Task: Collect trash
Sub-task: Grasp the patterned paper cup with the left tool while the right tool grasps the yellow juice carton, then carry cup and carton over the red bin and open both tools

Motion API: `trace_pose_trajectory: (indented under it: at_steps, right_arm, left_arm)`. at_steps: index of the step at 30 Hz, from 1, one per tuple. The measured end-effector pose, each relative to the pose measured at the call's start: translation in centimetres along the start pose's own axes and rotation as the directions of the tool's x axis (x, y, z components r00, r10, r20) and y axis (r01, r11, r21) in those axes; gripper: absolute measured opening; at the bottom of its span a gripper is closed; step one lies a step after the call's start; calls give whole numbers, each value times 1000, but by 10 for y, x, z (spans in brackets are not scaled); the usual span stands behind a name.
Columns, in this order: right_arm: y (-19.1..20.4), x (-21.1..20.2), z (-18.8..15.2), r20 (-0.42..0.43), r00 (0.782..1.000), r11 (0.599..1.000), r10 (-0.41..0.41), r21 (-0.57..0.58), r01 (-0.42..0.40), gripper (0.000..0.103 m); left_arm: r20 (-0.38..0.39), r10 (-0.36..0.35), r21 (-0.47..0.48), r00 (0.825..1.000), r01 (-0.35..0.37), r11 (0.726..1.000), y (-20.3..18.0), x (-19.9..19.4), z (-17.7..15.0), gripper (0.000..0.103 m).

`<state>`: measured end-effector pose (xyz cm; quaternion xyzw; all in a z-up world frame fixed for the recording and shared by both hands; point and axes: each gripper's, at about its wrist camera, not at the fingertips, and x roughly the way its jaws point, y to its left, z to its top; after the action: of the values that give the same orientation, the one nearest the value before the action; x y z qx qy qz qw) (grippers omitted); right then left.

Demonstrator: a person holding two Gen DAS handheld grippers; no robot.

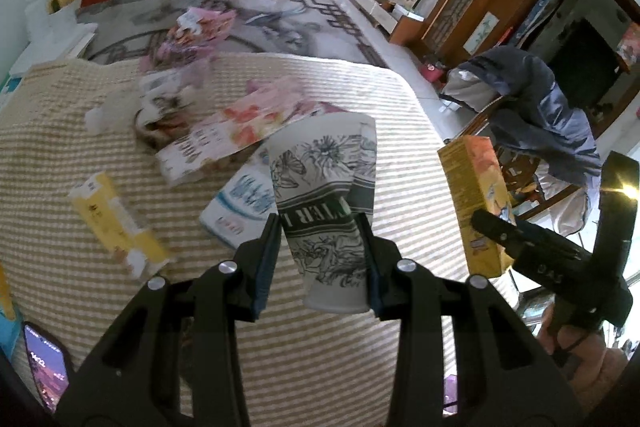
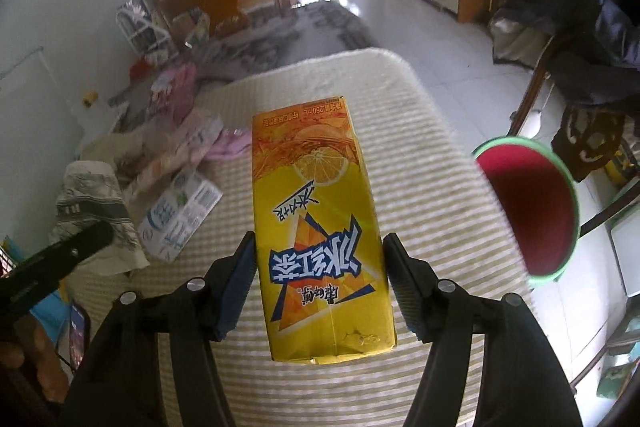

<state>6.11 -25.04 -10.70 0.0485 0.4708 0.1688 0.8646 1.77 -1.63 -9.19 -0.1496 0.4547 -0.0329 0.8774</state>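
Observation:
My left gripper (image 1: 320, 227) is shut on a crushed white paper cup (image 1: 328, 195) with black flower print, held above the striped cloth; the cup also shows in the right wrist view (image 2: 90, 195). My right gripper (image 2: 320, 247) is shut on a yellow iced-tea carton (image 2: 316, 219), held above the cloth; the carton shows at the right in the left wrist view (image 1: 476, 203). More trash lies on the cloth: a blue-white milk carton (image 1: 240, 203), a yellow carton (image 1: 116, 219), a pink-white box (image 1: 224, 143) and pink wrappers (image 1: 196, 31).
The striped cloth (image 1: 340, 347) covers the table. A red bin with a green rim (image 2: 536, 215) stands past the table's right edge. A phone (image 1: 44, 367) lies at the near left. A chair draped with a blue jacket (image 1: 552, 111) stands to the right.

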Motion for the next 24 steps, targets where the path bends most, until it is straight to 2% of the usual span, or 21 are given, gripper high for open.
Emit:
trace_pose_trajectory:
  at_steps: [13,24]
  right_arm:
    - [-68,3,32,13,998,997,54,46,-55,62]
    - [-135,-7,35,27,999,992,29,122,-32,62]
  left_arm:
    - [11,28,37,1000,-28,999,-71,27,26,36]
    - [-28,-7,91,1000,9,996,-142,58,32,36]
